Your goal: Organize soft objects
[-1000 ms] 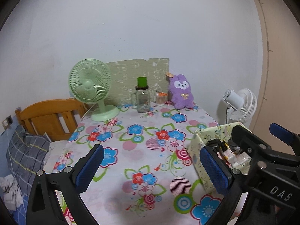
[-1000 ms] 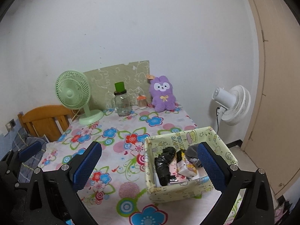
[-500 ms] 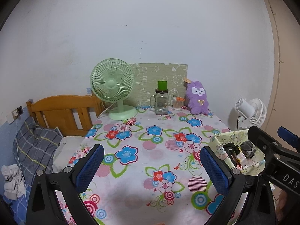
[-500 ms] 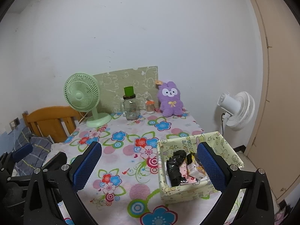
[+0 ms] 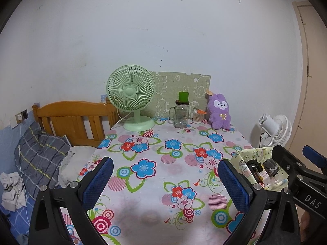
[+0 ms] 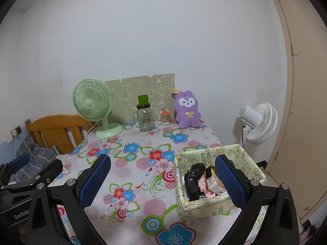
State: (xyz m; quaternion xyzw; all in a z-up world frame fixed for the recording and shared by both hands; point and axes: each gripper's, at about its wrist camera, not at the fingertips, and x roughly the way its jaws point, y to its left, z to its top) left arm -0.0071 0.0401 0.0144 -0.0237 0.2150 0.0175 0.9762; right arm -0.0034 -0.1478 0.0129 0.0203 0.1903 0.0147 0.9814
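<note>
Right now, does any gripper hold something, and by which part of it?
Nothing is held. The left gripper and the right gripper are both open above the table, with only the flowered cloth between their pads.

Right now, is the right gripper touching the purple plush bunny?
Apart. The right wrist view shows the right gripper open over the near tablecloth, while the purple plush bunny sits at the far edge, with flowered cloth between them.
</note>
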